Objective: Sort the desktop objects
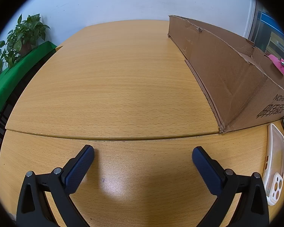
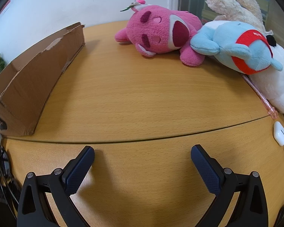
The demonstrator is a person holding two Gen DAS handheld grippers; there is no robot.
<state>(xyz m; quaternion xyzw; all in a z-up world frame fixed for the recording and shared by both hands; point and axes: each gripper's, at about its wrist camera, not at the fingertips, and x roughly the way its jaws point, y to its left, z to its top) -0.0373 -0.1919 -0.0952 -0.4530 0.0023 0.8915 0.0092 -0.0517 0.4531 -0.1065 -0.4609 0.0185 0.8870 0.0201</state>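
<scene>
Both grippers sit nearest the lenses: the left gripper (image 1: pixel 143 154) and the right gripper (image 2: pixel 142 153) each hover over the near strip of the wooden desk (image 1: pixel 113 87), fingers spread wide with nothing between them.

Largest of what the desk carries is the cardboard box (image 1: pixel 227 71), open-topped with torn rims, running from the far edge toward the seam between the two desk boards; it lies to the right in the left wrist view and to the left in the right wrist view.

Toward the far right corner the plush toys are piled together: a white plush (image 2: pixel 270 83) against the right edge, a cream plush (image 2: pixel 234 5) behind, a blue plush with a red band (image 2: pixel 236 47) lying on them, and a pink plush (image 2: pixel 161 30) touching the blue one.

A clear phone case (image 1: pixel 274 162) lies just in front of the box's near end. A pink pen (image 2: pixel 259 96) lies along the white plush, and near its tip a white earbud case (image 2: pixel 279 133) rests by the right edge.
</scene>
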